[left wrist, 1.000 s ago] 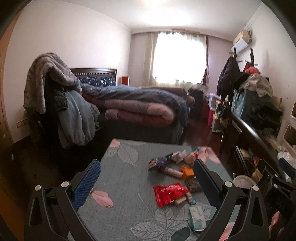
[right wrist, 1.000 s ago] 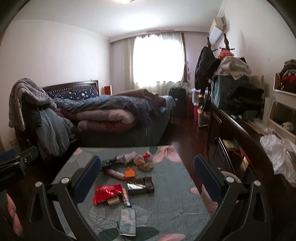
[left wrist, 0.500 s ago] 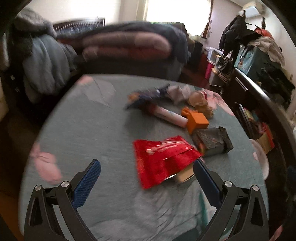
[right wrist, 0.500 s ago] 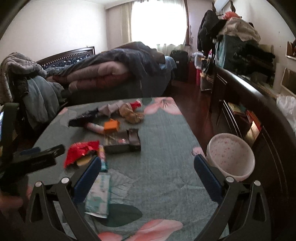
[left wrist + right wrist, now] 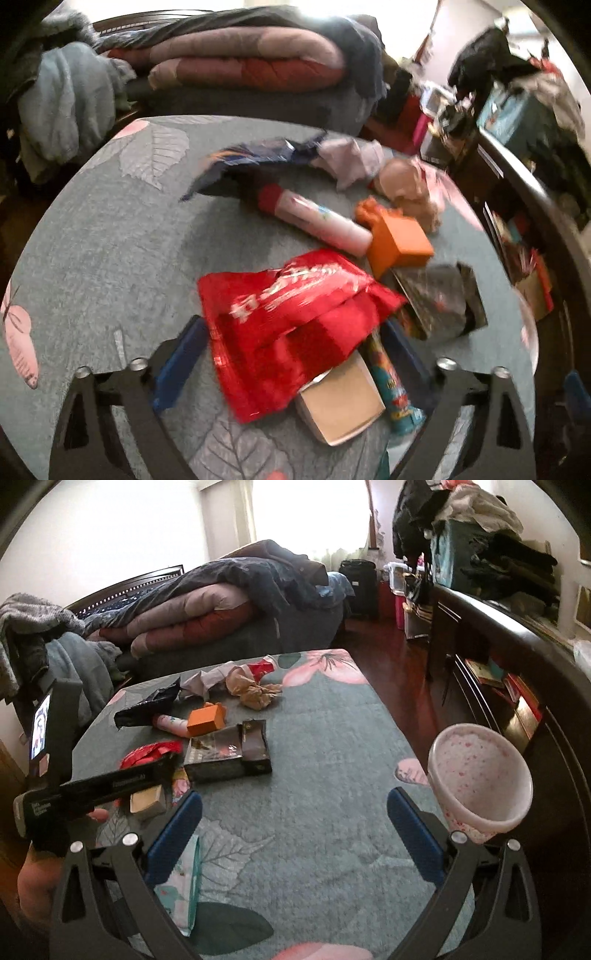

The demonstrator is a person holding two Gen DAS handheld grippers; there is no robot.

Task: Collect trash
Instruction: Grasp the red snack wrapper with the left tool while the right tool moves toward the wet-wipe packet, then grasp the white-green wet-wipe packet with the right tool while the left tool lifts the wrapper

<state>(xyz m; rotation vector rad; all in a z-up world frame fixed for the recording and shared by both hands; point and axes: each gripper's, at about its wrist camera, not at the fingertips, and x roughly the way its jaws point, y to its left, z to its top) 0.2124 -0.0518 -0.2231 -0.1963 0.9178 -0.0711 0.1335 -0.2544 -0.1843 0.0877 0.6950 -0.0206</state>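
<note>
Trash lies on a grey-green floral table (image 5: 325,760). In the left wrist view a red foil wrapper (image 5: 288,317) lies between the open fingers of my left gripper (image 5: 291,354), over a small tan box (image 5: 341,408) and a teal tube (image 5: 389,384). Beyond are an orange box (image 5: 400,242), a pink tube (image 5: 317,221), a dark carton (image 5: 439,299), a blue wrapper (image 5: 255,157) and crumpled paper (image 5: 351,160). My right gripper (image 5: 293,834) is open and empty above bare table. The left gripper (image 5: 110,786) shows at the right wrist view's left, over the red wrapper (image 5: 147,755).
A pink speckled bin (image 5: 480,782) stands just off the table's right edge. A tissue pack (image 5: 183,890) lies at the near left by my right gripper's finger. A bed with quilts (image 5: 221,602) is behind the table; a dark cabinet (image 5: 517,664) runs along the right.
My left gripper has dropped and moved forward onto the red wrapper, which now sits between its fingers. My right gripper has tilted down and closer to the table and bin.
</note>
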